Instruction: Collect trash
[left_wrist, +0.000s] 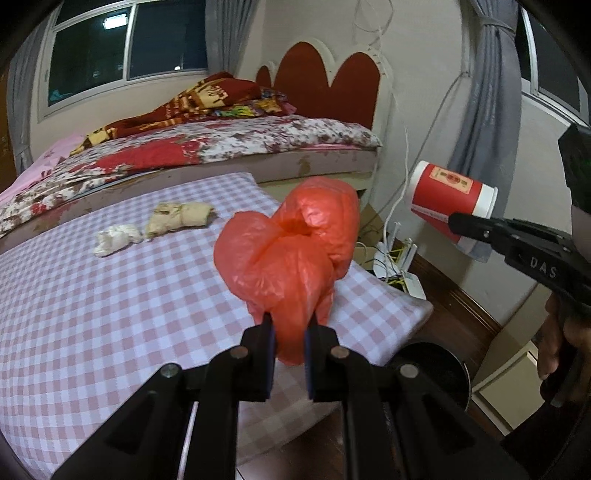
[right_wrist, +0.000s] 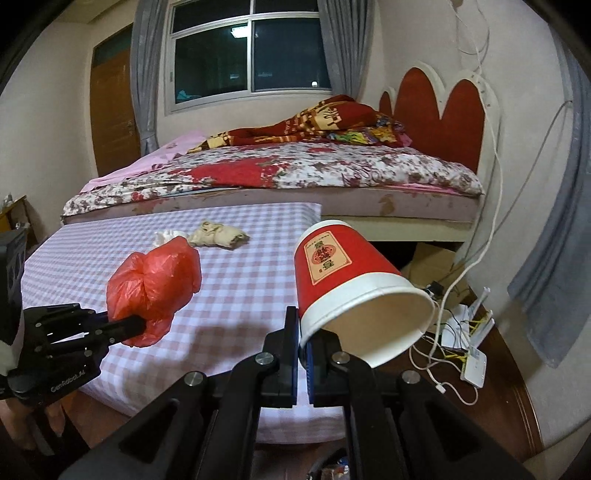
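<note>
1. Two grippers are hanging above the checked mattress (left_wrist: 110, 295), both loaded.
2. Left gripper (left_wrist: 289, 326) is pinching a crumpled red plastic bag (left_wrist: 291, 243), bunched between its pads.
3. Right gripper (right_wrist: 302, 341) is clamping a red paper cup (right_wrist: 354, 291) by the rim, tilted mouth-down.
4. White tissue wad (left_wrist: 116, 240) and beige crumpled wrapper (left_wrist: 181, 218) are lying side by side on the mattress.

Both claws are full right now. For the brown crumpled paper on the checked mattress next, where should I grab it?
Pinch the brown paper across its narrow middle, coming down from above. It lies flat and long; the white wad crowds its left end.
</note>
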